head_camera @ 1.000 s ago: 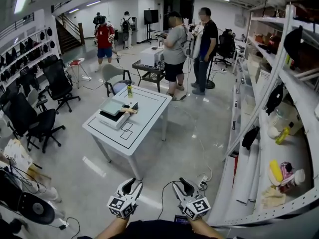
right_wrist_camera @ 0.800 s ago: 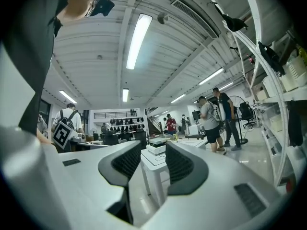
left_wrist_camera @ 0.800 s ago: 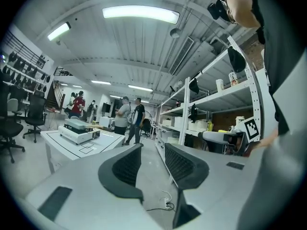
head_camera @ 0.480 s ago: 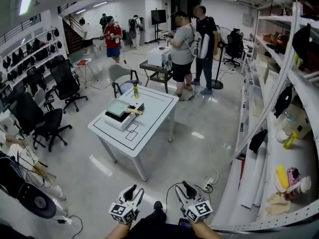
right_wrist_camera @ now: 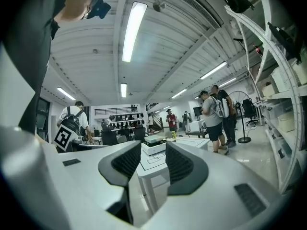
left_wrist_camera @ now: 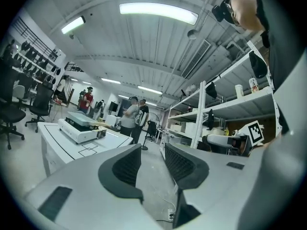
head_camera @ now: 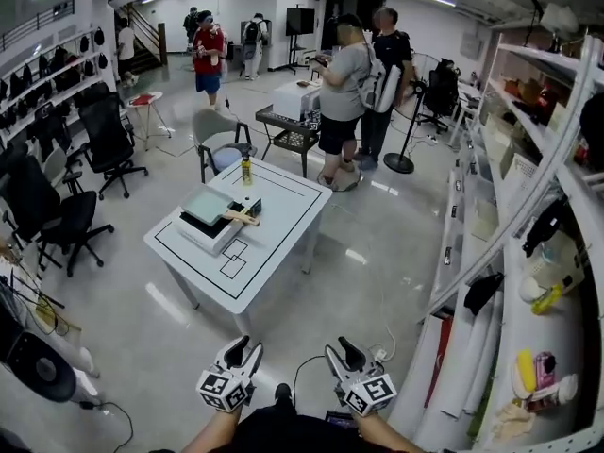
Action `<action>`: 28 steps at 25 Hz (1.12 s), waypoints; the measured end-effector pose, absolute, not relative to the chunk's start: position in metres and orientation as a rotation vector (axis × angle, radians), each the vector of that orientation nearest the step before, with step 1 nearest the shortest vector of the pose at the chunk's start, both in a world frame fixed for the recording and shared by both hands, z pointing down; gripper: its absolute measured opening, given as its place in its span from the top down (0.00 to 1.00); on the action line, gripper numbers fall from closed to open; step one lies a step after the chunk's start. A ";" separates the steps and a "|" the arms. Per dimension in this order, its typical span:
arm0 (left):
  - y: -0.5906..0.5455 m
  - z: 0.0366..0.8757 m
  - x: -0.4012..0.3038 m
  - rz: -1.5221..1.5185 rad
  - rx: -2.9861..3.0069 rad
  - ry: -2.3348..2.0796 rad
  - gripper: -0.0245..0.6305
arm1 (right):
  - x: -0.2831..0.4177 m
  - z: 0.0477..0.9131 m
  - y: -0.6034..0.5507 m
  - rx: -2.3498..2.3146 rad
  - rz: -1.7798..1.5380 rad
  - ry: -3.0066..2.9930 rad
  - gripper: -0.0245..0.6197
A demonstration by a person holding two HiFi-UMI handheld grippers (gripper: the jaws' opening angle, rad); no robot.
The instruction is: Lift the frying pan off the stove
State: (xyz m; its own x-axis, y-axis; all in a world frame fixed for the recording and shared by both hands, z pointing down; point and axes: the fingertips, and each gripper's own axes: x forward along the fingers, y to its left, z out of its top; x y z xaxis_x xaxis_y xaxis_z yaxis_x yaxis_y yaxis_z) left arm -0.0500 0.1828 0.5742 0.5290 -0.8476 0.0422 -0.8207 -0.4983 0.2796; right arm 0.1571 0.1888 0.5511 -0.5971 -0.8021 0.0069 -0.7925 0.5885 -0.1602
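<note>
The frying pan [head_camera: 211,204] is a pale square pan with a wooden handle [head_camera: 242,217]. It rests on a white stove [head_camera: 202,231] on the white table [head_camera: 274,225], far ahead of me in the head view. My left gripper [head_camera: 244,349] and right gripper [head_camera: 340,349] are held low at the bottom edge, well short of the table, both open and empty. In the left gripper view the stove [left_wrist_camera: 80,128] shows small at the left beyond the gripper [left_wrist_camera: 152,152]. In the right gripper view the stove [right_wrist_camera: 154,146] appears just above the gripper [right_wrist_camera: 152,150].
A yellow bottle [head_camera: 245,170] stands at the table's far end. Two people [head_camera: 346,92] stand beyond the table by a black cart [head_camera: 288,135]. Office chairs [head_camera: 57,220] line the left. Shelving [head_camera: 528,281] runs along the right. A power strip and cable [head_camera: 382,352] lie on the floor.
The head view has shifted, so the table now sits slightly further left and lower. Both grippers stay low at the bottom edge, still open and empty.
</note>
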 end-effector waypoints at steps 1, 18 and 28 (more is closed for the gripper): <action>0.167 0.572 -0.052 -0.153 2.506 -1.399 0.73 | 0.155 0.548 0.173 -1.381 -0.222 2.742 0.72; -0.027 0.577 -0.076 -0.140 2.534 -1.348 0.73 | 0.134 0.520 -0.016 -1.469 -0.131 2.722 0.72; -0.117 0.580 -0.072 -0.122 2.473 -1.487 0.73 | 0.149 0.529 -0.129 -1.358 -0.142 2.742 0.72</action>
